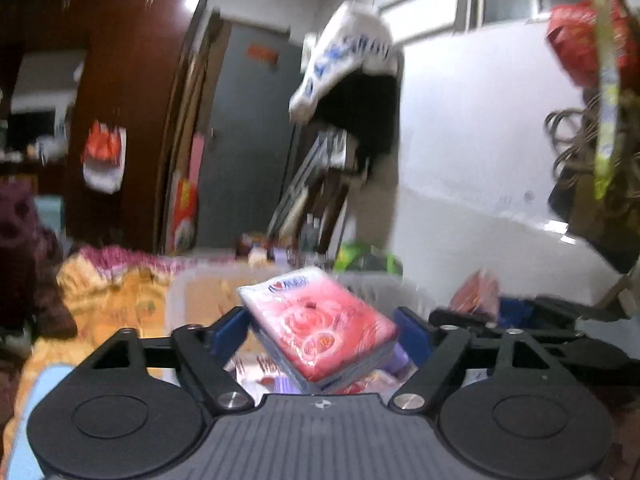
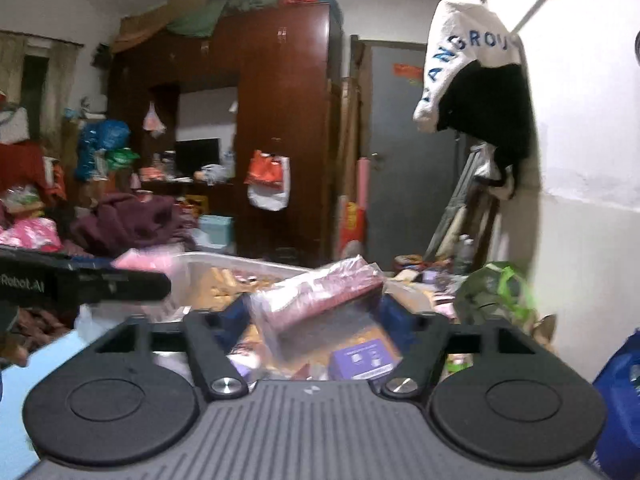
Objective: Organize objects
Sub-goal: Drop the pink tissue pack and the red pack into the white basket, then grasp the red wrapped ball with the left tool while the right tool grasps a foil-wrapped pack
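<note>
A pink flower-print tissue pack (image 1: 316, 312) lies tilted between the blue pads of my left gripper (image 1: 322, 330). A thin gap shows at the left pad, so the jaws stand open around it. In the right wrist view, a clear-wrapped pink pack (image 2: 320, 300) slants between the fingers of my right gripper (image 2: 312, 316). Those jaws are spread wide and do not seem to press on it. Both packs hang above a clear plastic bin (image 2: 224, 260) of mixed goods, including a purple box (image 2: 364, 360). Blur softens both views.
A yellow patterned blanket (image 1: 112, 300) lies left of the bin. A green bag (image 2: 496, 296) and a blue bag (image 2: 620, 392) sit by the white wall on the right. A black bar with white lettering (image 2: 80, 280) juts in from the left. A dark wardrobe (image 2: 280, 120) stands behind.
</note>
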Action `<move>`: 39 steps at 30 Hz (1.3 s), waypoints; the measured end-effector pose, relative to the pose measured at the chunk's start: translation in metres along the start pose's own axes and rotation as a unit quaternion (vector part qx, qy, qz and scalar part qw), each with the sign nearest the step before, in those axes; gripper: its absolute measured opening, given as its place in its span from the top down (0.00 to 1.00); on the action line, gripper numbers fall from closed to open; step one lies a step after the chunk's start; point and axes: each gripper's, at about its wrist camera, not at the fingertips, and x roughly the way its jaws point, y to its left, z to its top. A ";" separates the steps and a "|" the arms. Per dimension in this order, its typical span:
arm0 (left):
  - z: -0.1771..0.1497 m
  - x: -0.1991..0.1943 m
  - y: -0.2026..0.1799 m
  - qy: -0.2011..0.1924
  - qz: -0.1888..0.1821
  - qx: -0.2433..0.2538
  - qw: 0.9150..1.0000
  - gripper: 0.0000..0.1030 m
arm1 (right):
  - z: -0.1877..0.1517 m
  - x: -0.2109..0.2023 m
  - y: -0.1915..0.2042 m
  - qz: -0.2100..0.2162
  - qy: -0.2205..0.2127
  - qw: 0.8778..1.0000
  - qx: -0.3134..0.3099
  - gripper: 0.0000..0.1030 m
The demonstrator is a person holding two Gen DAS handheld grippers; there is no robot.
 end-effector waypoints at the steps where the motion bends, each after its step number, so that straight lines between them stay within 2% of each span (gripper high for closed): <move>1: -0.001 0.005 0.003 0.006 0.004 -0.003 1.000 0.09 | -0.002 -0.003 0.001 -0.001 -0.003 1.000 0.003 0.00; 4: -0.006 -0.007 0.006 -0.013 0.031 0.005 0.999 0.00 | -0.009 -0.030 -0.001 0.018 -0.018 0.999 0.032 0.00; 7: -0.022 -0.043 0.010 -0.037 0.016 0.019 0.999 0.00 | -0.030 -0.059 -0.001 0.032 -0.010 0.998 0.056 0.00; 8: -0.029 -0.055 0.011 -0.044 0.012 0.023 0.999 0.00 | -0.041 -0.062 -0.001 0.038 0.010 0.998 0.057 0.00; 11: -0.056 -0.081 0.019 -0.020 0.026 0.039 0.999 0.00 | -0.080 -0.065 0.004 0.066 0.079 0.994 0.038 0.00; 13: -0.075 -0.090 0.026 0.004 0.060 0.041 0.997 0.00 | -0.100 -0.065 0.008 0.094 0.108 0.989 0.044 0.00; 15: -0.089 -0.093 0.033 0.031 0.074 0.040 0.996 0.02 | -0.108 -0.063 0.012 0.121 0.125 0.983 0.054 0.02; 18: -0.101 -0.088 0.046 0.064 0.073 0.027 0.995 0.04 | -0.113 -0.054 0.022 0.126 0.139 0.982 0.035 0.20; 20: -0.106 -0.082 0.053 0.078 0.088 0.021 0.993 0.09 | -0.117 -0.048 0.029 0.113 0.151 0.982 0.016 0.32; 22: -0.107 -0.073 0.059 0.101 0.097 0.014 0.990 0.12 | -0.121 -0.046 0.034 0.118 0.159 0.980 0.007 0.47; 24: -0.110 -0.071 0.063 0.114 0.088 0.000 0.990 0.19 | -0.125 -0.055 0.033 0.119 0.146 0.982 0.010 0.56; 25: -0.109 -0.069 0.063 0.118 0.089 -0.001 0.989 0.24 | -0.125 -0.056 0.031 0.118 0.140 0.983 0.011 0.62; 27: -0.111 -0.067 0.063 0.128 0.099 0.006 0.987 0.46 | -0.129 -0.064 0.025 0.116 0.123 0.985 0.025 0.62; 28: -0.113 -0.068 0.061 0.122 0.101 0.011 0.987 0.55 | -0.129 -0.068 0.021 0.117 0.109 0.987 0.034 0.62; 30: -0.115 -0.071 0.057 0.108 0.087 0.010 0.990 0.55 | -0.129 -0.075 0.017 0.109 0.083 0.989 0.047 0.62; 34: -0.117 -0.081 0.044 0.051 0.037 -0.002 0.998 0.55 | -0.130 -0.086 0.014 0.070 0.035 0.995 0.058 0.63; 39: -0.123 -0.091 0.010 -0.025 -0.027 0.008 0.999 0.55 | -0.128 -0.086 0.012 0.060 0.023 0.996 0.063 0.63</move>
